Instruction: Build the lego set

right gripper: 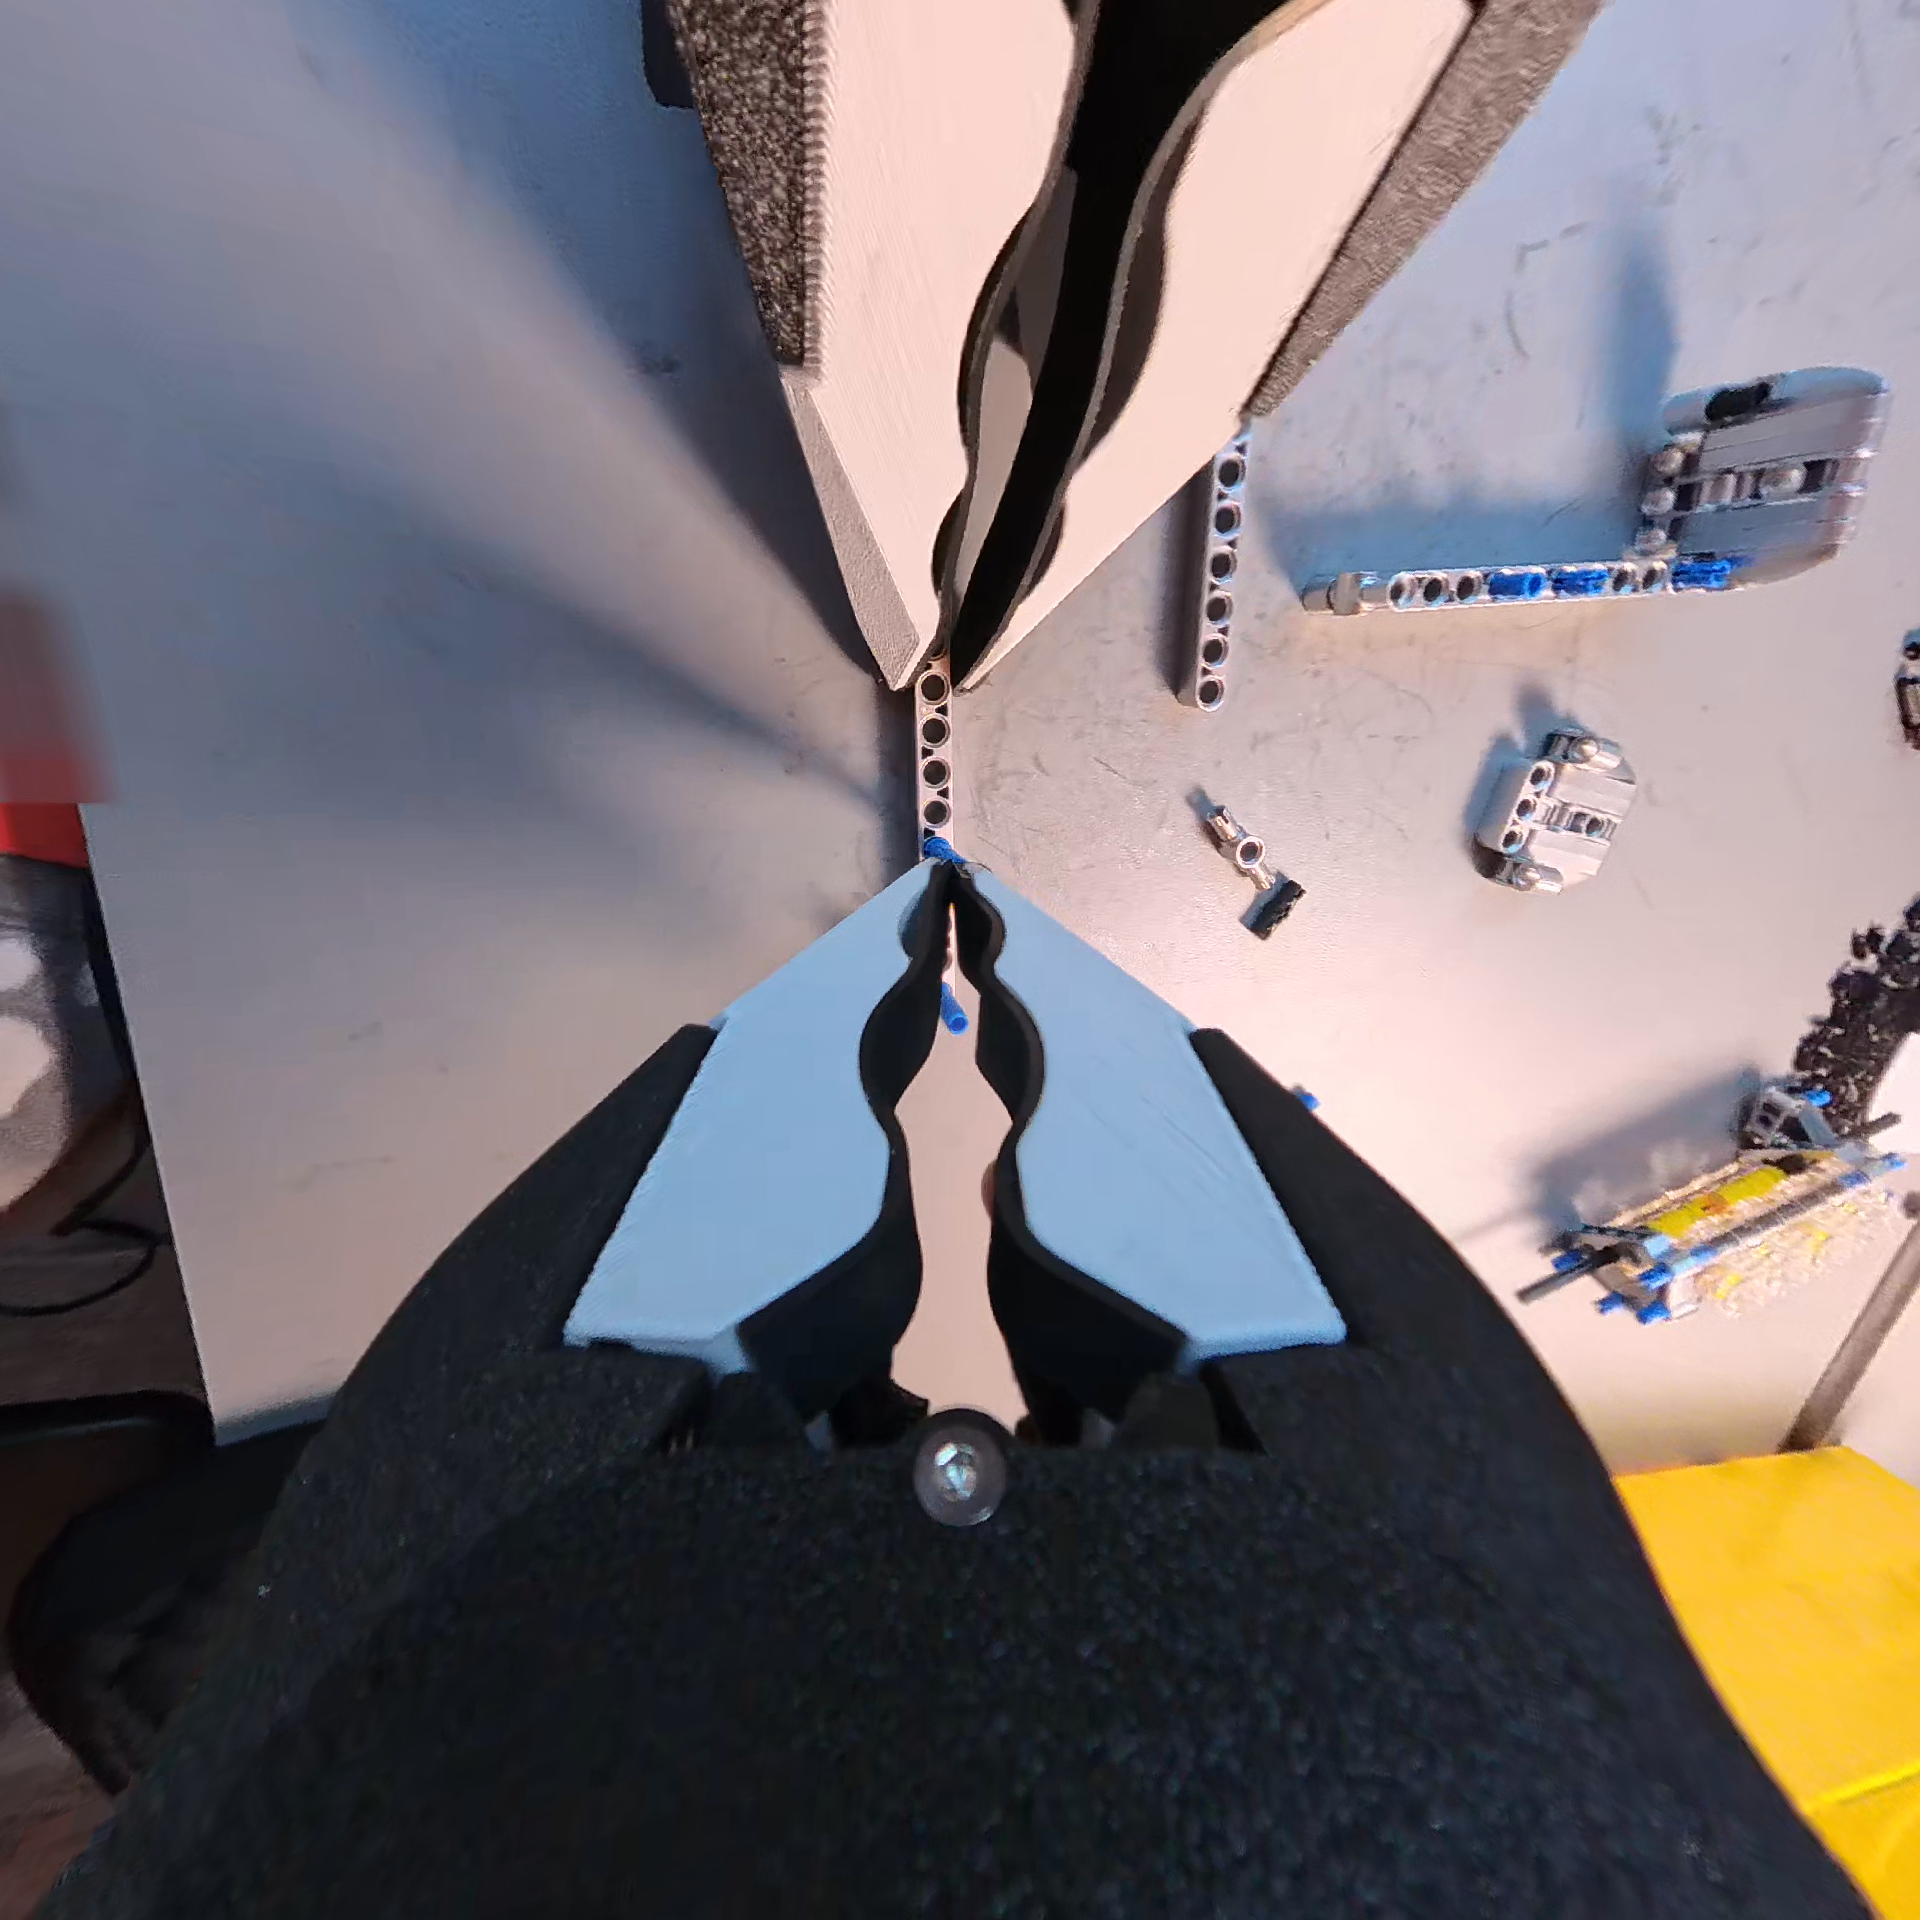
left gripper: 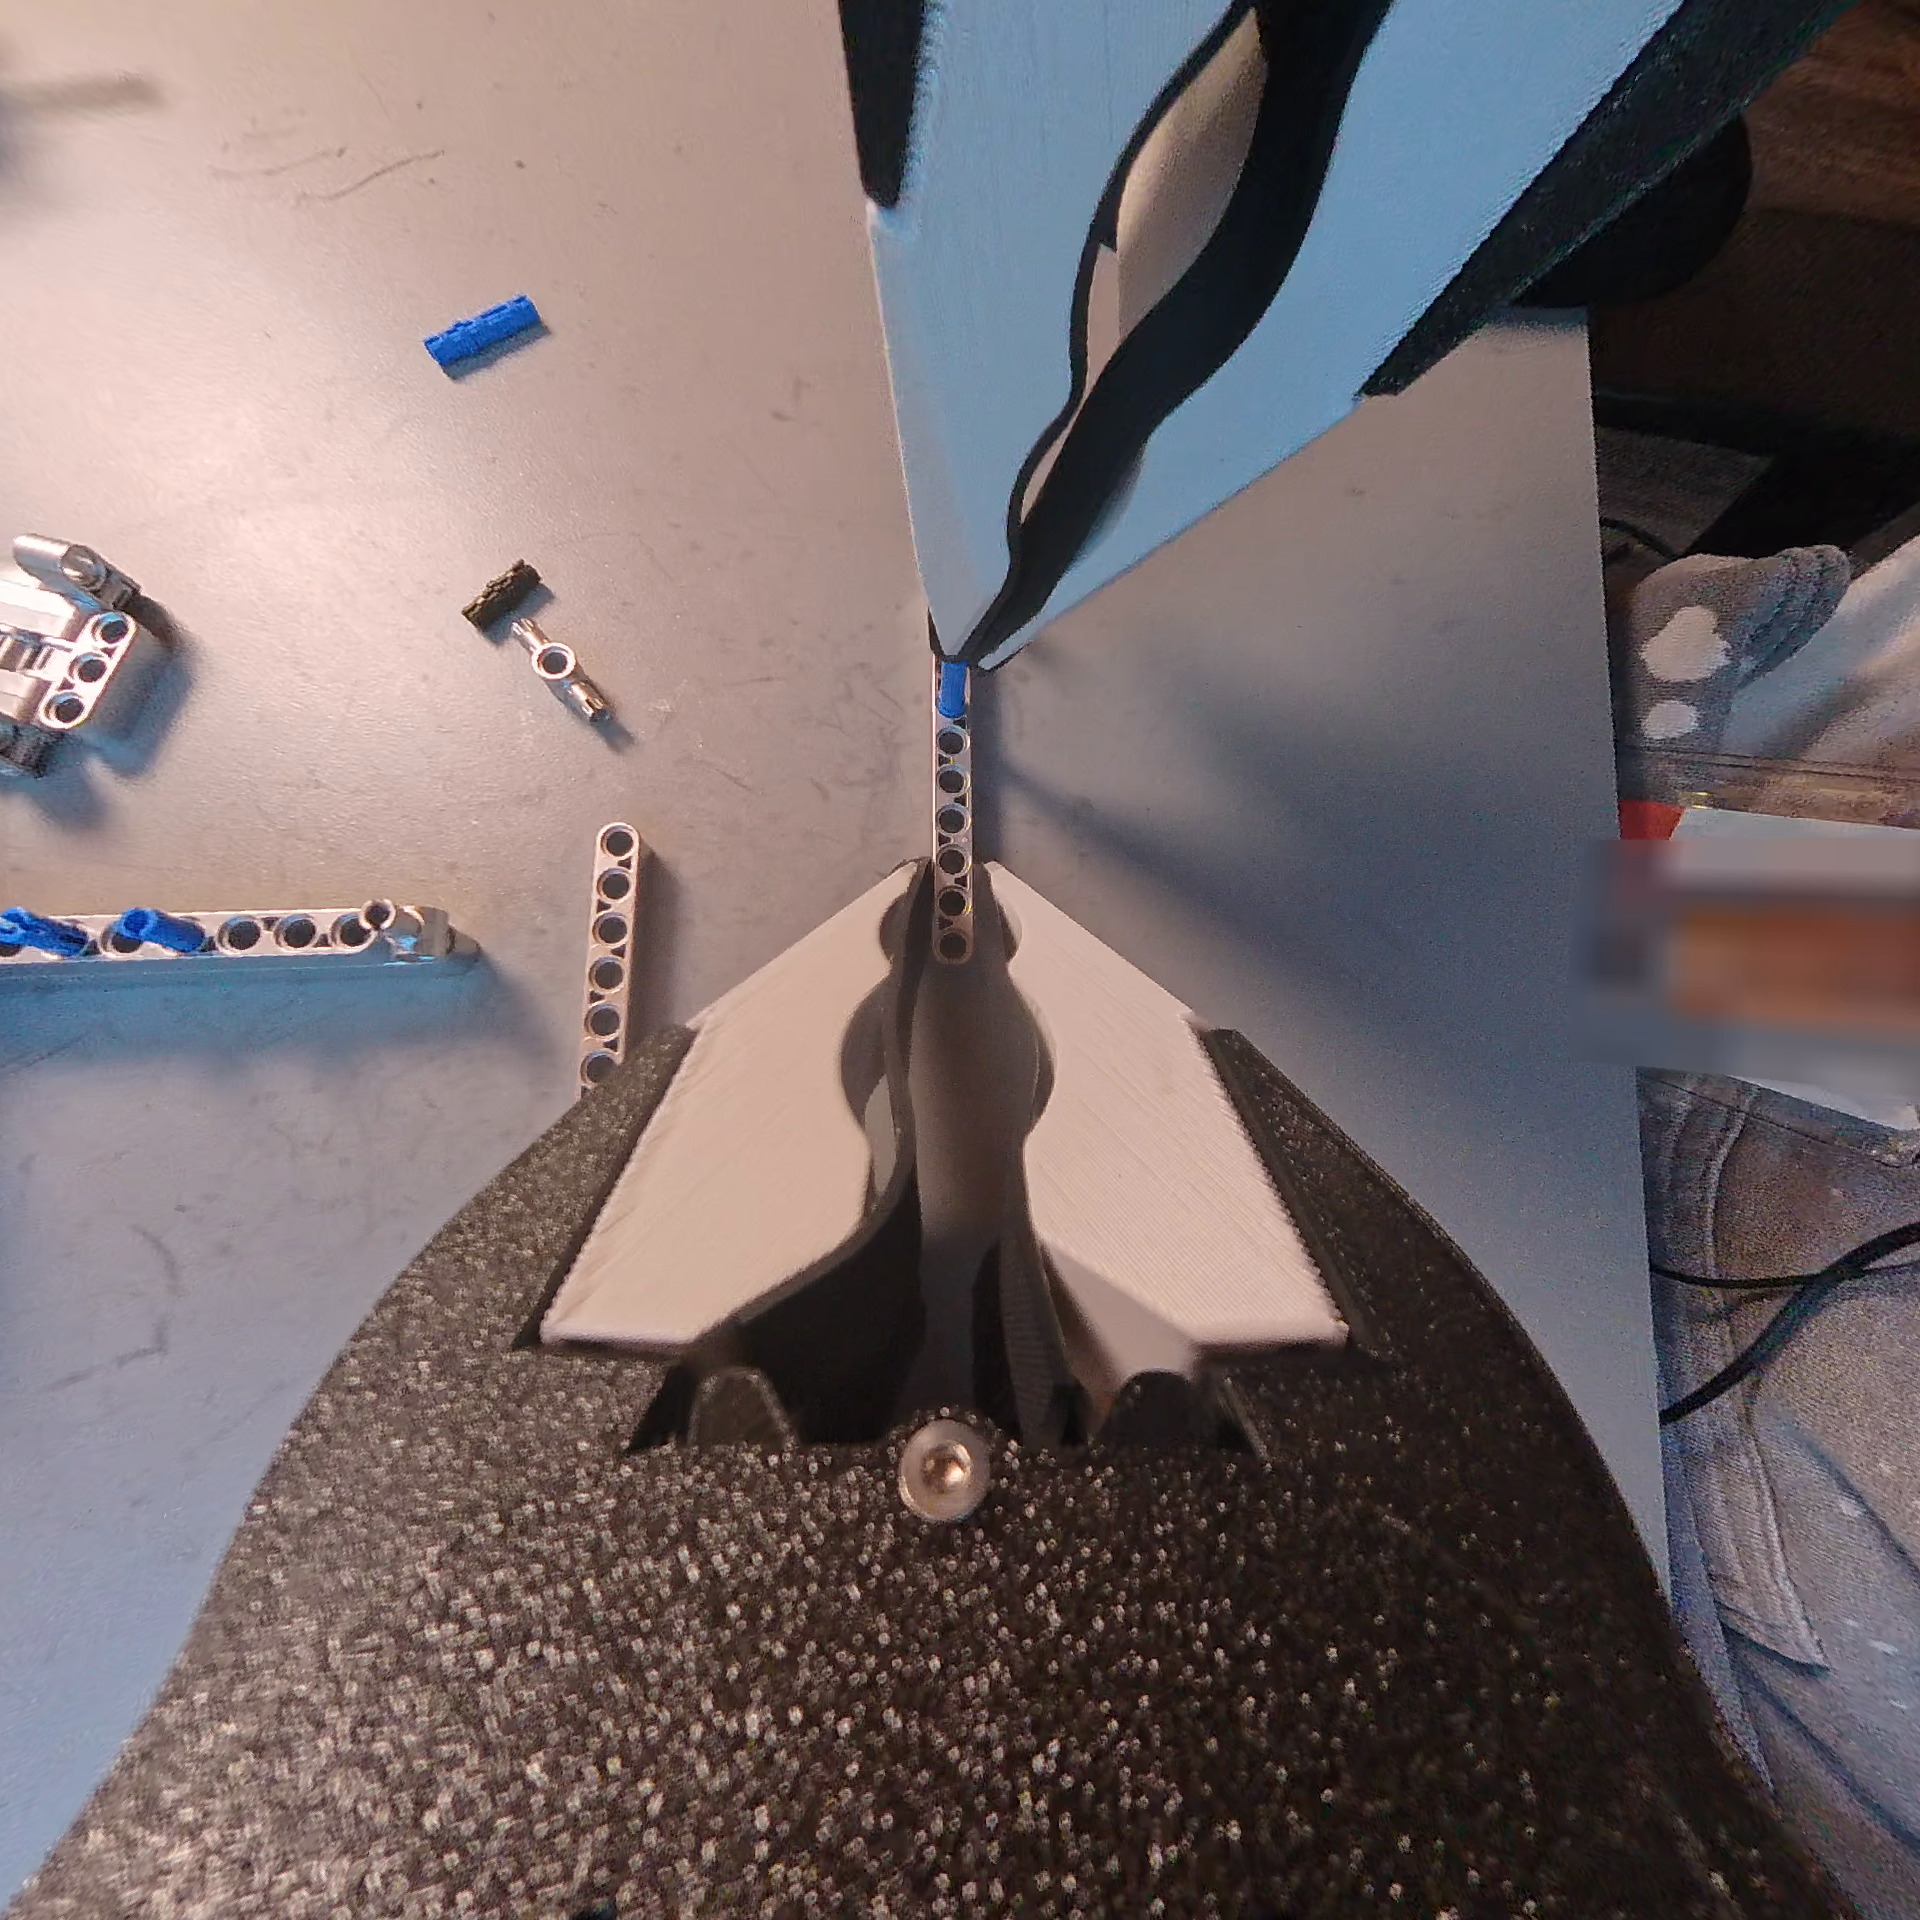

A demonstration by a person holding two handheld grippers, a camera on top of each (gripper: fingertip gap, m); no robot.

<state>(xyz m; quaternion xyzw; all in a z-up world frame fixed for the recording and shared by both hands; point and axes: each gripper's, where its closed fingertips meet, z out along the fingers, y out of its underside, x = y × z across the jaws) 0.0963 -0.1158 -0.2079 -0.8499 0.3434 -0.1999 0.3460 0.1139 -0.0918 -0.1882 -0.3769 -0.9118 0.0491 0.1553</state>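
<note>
Now left hand-held gripper [left gripper: 952, 902] pinches grey holed beam [left gripper: 952, 821] above table [left gripper: 1299, 727], near its edge; right hand-held gripper [right gripper: 948, 871] pinches blue pin [right gripper: 938, 850] at beam's far end. Judgement: keep pin square to hole, brace beam firmly.

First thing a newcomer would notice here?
Two grippers meet tip to tip at centre frame: the left gripper is shut on a grey holed beam, and the right gripper pinches a blue pin at the beam's far end. Beyond them, loose grey beams, a small connector and a blue piece lie scattered on the grey table.
</note>
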